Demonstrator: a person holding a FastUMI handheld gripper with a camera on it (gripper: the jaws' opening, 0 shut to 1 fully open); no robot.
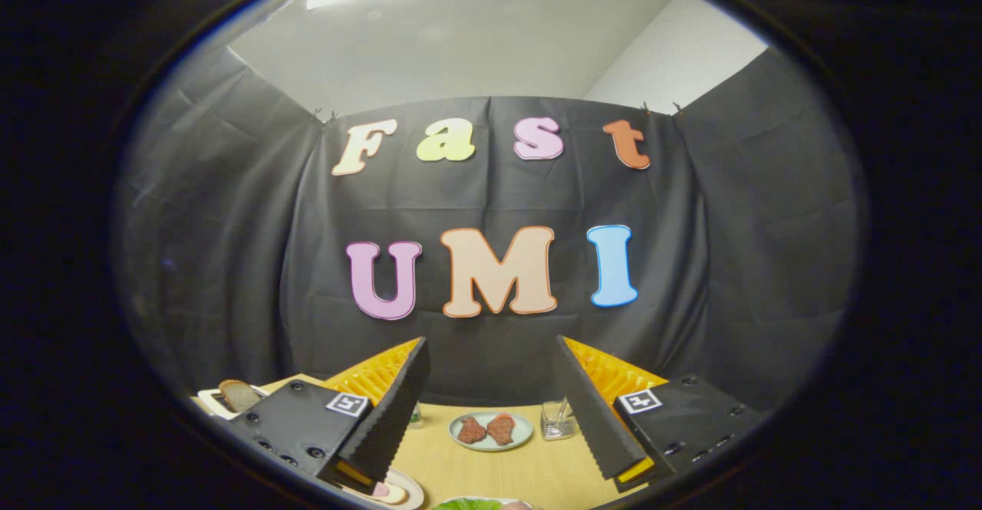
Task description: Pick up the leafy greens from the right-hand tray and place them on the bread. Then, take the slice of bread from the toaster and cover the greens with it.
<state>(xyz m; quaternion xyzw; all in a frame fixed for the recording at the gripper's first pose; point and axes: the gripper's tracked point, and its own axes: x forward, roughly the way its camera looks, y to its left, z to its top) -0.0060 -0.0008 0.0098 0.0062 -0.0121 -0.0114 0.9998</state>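
Farthest left I see the toaster (222, 401), pale, with a slice of bread (239, 394) standing up out of its slot, just beyond the left finger's housing. Next, tucked under the tip of the left finger, a round plate (405, 490) sits on the wooden surface (476, 468); what lies on it is mostly hidden from me. My jaws (495, 460) are released, spread wide with nothing between them, raised above the surface. Between the fingers and beyond them I have a small pale plate (491, 431) carrying two reddish-brown pieces of meat (486, 429) side by side. Close in between the fingers lie the leafy greens (472, 504), only their top showing. Right of the meat plate, just beside the right finger, stands a small clear glass container (557, 420).
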